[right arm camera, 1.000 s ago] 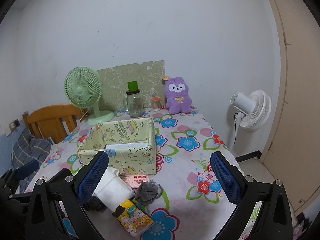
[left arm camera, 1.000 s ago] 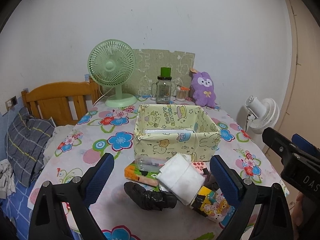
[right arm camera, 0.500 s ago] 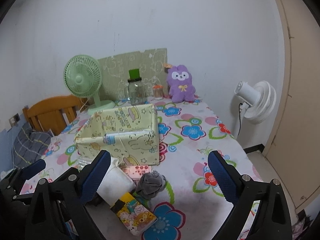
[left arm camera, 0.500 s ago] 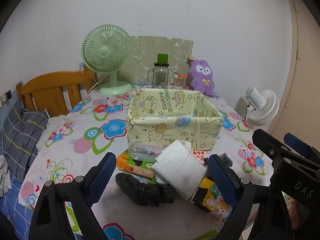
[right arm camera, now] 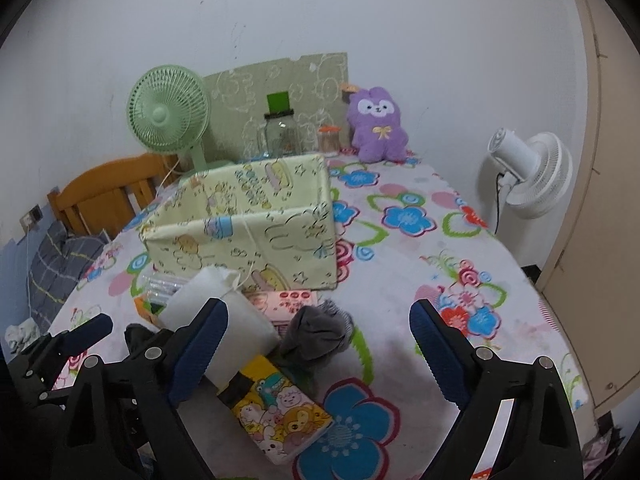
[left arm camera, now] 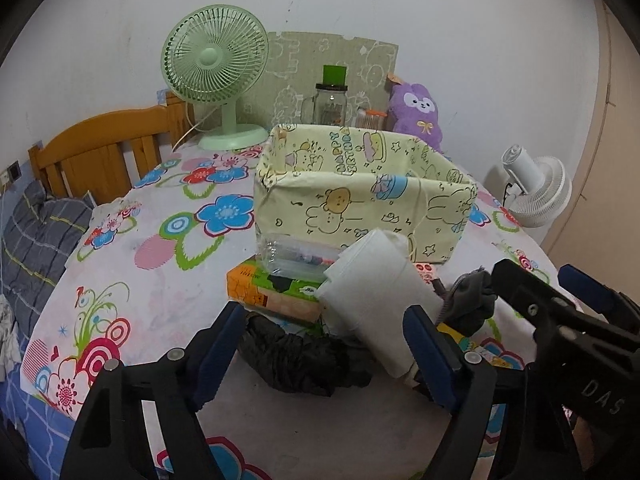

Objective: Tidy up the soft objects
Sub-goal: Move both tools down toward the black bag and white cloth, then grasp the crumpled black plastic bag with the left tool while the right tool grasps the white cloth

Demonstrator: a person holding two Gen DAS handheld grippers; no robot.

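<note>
A crumpled black cloth lies on the flowered table between the fingers of my left gripper, whose jaws are closing, the pads still clear of it. A white rolled cloth leans just behind, beside the right finger. In the right wrist view a grey sock sits between the wide fingers of my right gripper, which is closing slightly and touches nothing. The yellow cartoon fabric box stands open-topped behind the pile. A purple plush sits at the far edge.
An orange and green carton, a clear bottle, a pink card and a cartoon packet share the pile. A green fan and jar stand at the back. A wooden chair is left, a white fan right.
Both grippers have sunk and tilted down toward the pile, which now looks larger and nearer. The left jaws have narrowed around the black cloth; the right jaws narrowed a little.
</note>
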